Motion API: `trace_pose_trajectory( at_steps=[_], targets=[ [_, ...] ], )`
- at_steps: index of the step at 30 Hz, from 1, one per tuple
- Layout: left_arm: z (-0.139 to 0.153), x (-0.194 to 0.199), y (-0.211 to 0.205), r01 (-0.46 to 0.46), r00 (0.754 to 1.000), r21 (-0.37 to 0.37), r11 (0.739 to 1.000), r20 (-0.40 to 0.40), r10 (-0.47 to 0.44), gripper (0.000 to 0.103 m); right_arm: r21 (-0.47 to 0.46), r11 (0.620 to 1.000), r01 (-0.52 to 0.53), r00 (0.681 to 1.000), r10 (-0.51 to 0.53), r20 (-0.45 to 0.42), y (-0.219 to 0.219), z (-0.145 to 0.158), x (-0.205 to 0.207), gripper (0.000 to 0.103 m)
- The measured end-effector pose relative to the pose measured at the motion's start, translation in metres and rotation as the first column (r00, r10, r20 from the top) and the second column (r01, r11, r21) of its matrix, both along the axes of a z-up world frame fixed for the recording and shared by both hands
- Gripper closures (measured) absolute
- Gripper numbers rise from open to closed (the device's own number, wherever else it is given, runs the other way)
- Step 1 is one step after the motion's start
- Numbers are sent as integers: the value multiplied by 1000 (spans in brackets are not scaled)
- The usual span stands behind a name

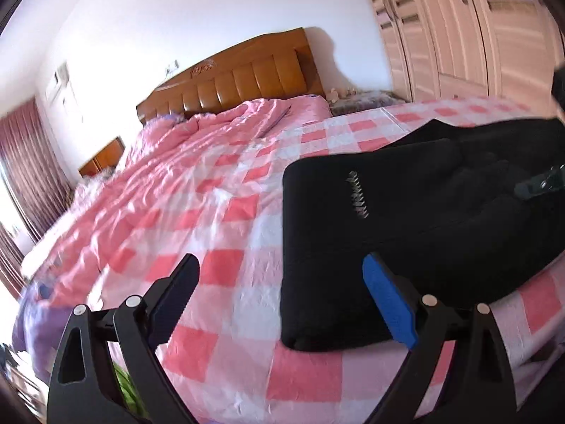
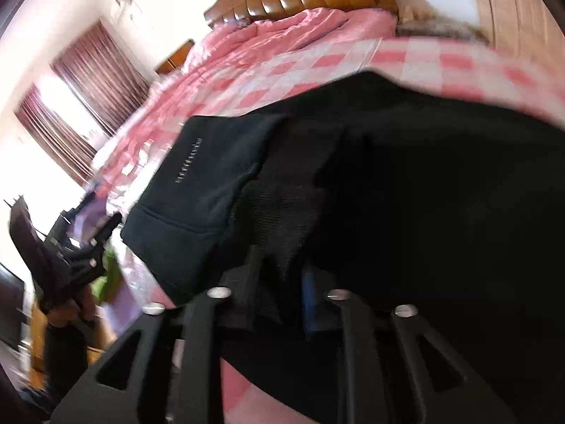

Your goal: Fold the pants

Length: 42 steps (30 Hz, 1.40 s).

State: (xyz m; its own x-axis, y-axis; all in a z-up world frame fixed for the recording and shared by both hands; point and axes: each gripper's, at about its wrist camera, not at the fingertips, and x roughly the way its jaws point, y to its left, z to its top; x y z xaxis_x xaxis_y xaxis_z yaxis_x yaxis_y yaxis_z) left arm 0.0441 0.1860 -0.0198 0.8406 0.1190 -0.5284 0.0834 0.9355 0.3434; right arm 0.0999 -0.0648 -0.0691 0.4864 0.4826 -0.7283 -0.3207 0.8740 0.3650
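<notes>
The black pants lie folded on the pink checked bedspread. The left gripper hovers wide apart, empty, tilted down. The right gripper points down, pinching black pants cloth.

In the left wrist view, the folded pants lie on the bed at right of centre. The headboard stands behind them at upper centre, the wardrobe at upper right, the curtain at far left. The left tongs fill the lower frame, one finger over the pants' near edge.
</notes>
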Motion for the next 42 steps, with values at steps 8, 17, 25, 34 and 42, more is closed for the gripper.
trace_pose_trajectory(
  at_steps=[8,17,25,34,42],
  targets=[
    [-7,36,-40,8,997,16,1000,-80,-6,4,-140,989,-50,958,87,273,36,37,-9,14],
    [-38,49,-23,-33,984,-144,989,-181,6,1,-194,963,-187,958,223,181,64,-10,-5,20],
    [-3,43,-59,60,988,-129,990,-131,-77,2,-195,979,-54,969,99,227,25,20,-8,19],
    [-5,108,-131,115,967,-129,985,-214,-141,2,-146,980,135,981,-112,159,-51,2,-10,19],
    [-34,131,-149,96,941,-198,975,-302,-154,2,-278,950,140,986,-107,129,-44,-21,-3,19]
  ],
)
